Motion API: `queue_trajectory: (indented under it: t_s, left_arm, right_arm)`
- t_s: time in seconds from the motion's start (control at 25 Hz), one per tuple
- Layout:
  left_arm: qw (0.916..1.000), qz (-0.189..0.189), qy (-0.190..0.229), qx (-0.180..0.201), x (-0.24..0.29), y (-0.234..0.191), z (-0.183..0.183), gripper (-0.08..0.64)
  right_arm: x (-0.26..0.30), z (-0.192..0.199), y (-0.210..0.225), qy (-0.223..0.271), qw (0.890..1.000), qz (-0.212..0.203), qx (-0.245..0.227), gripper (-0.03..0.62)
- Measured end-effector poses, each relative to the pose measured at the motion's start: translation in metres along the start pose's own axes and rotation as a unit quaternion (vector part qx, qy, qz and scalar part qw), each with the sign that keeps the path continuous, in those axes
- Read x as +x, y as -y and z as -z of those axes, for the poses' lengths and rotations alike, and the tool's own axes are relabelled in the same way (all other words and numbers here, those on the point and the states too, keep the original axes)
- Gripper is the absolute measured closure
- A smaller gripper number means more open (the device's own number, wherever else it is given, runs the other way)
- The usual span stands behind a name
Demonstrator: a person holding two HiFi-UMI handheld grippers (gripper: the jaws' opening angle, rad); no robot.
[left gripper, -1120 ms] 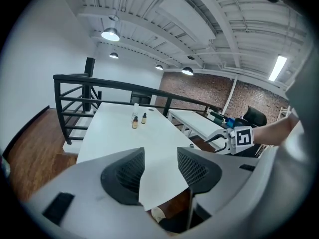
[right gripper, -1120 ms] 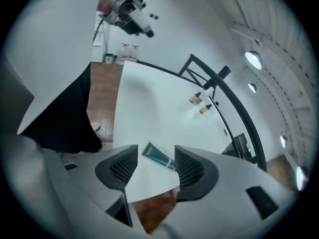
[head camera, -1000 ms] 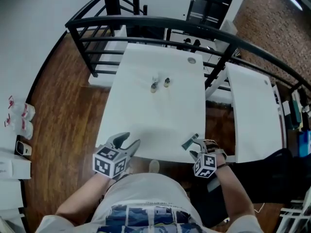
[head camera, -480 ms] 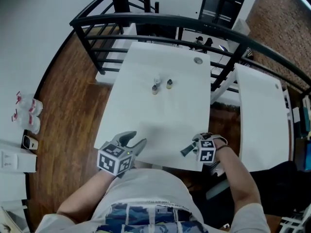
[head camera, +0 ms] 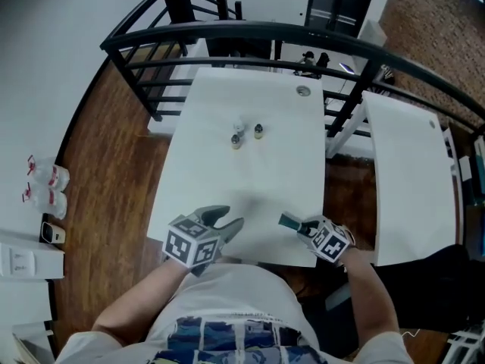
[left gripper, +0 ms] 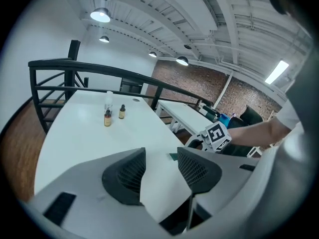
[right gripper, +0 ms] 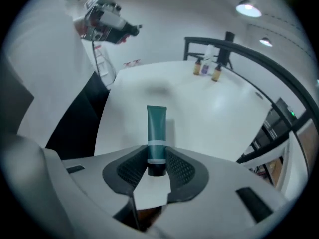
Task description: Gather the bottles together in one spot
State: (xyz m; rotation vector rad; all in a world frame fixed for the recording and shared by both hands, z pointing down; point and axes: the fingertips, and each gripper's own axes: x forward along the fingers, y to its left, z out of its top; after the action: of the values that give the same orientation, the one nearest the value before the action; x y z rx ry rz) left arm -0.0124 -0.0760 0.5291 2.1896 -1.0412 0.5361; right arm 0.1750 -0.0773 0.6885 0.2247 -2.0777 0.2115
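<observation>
Three small bottles stand close together in the far middle of the white table (head camera: 204, 180): two amber ones (head camera: 236, 139) (head camera: 258, 131) and a clear one (head camera: 239, 125). The left gripper view shows them as well, one amber bottle (left gripper: 107, 118) nearest. At the table's front edge my right gripper (head camera: 300, 226) has just been closing its jaws, and they now pinch the capped end of a teal tube (right gripper: 156, 128). The tube points away from the gripper (right gripper: 156, 159) over the tabletop. My left gripper (head camera: 226, 221) hovers open at the front edge, nothing between its fingers (left gripper: 127, 176).
A grey round grommet (head camera: 303, 91) sits at the table's far right corner. A black railing (head camera: 250, 32) curves behind the table, and a second white table (head camera: 409, 173) stands to the right. Small bottles (head camera: 45, 186) lie on the wooden floor at the left.
The right gripper has rolled and its jaws have closed on the teal tube. The left gripper has moved right along the table's front edge, toward the right gripper.
</observation>
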Motion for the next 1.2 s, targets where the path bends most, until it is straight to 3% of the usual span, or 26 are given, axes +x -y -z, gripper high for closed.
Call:
queue_trajectory:
  t_s: [0.12, 0.24, 0.36, 0.48, 0.68, 0.8, 1.04, 1.12, 1.16, 1.2]
  left_arm:
    - [0.9985, 0.047, -0.005, -0.026, 0.013, 0.018, -0.007, 0.376]
    - [0.9957, 0.083, 0.003, -0.042, 0.027, 0.035, -0.022, 0.376]
    - [0.9941, 0.098, 0.003, -0.046, 0.040, 0.045, -0.035, 0.376]
    - [0.9957, 0.085, -0.001, -0.038, 0.051, 0.045, -0.043, 0.376]
    - [0.9948, 0.098, -0.013, -0.023, 0.060, 0.062, -0.049, 0.492]
    - [0.9929, 0.116, -0.013, -0.021, 0.064, 0.071, -0.053, 0.500]
    - [0.9839, 0.159, -0.022, -0.079, 0.072, 0.092, -0.055, 0.483]
    - [0.9845, 0.158, -0.027, -0.072, 0.075, 0.097, -0.051, 0.410]
    - [0.9856, 0.154, -0.026, -0.064, 0.076, 0.098, -0.050, 0.412]
    - [0.9871, 0.148, -0.024, -0.057, 0.075, 0.098, -0.050, 0.460]
  right_arm:
    - [-0.027, -0.044, -0.006, 0.101, 0.991, 0.058, 0.064, 0.463]
    - [-0.055, -0.086, -0.016, 0.174, 0.974, 0.128, 0.072, 0.463]
    - [-0.073, -0.113, -0.022, 0.213, 0.956, 0.189, 0.067, 0.462]
    - [-0.084, -0.125, -0.025, 0.227, 0.944, 0.232, 0.058, 0.462]
    - [-0.097, -0.120, -0.026, 0.235, 0.931, 0.270, 0.073, 0.463]
    - [-0.102, -0.116, -0.025, 0.245, 0.922, 0.287, 0.084, 0.463]
    - [-0.120, -0.111, -0.025, 0.274, 0.908, 0.304, 0.083, 0.463]
    - [-0.121, -0.112, -0.026, 0.281, 0.906, 0.305, 0.081, 0.464]
    - [-0.121, -0.112, -0.026, 0.284, 0.906, 0.305, 0.080, 0.464]
    - [-0.120, -0.112, -0.025, 0.285, 0.905, 0.305, 0.080, 0.464]
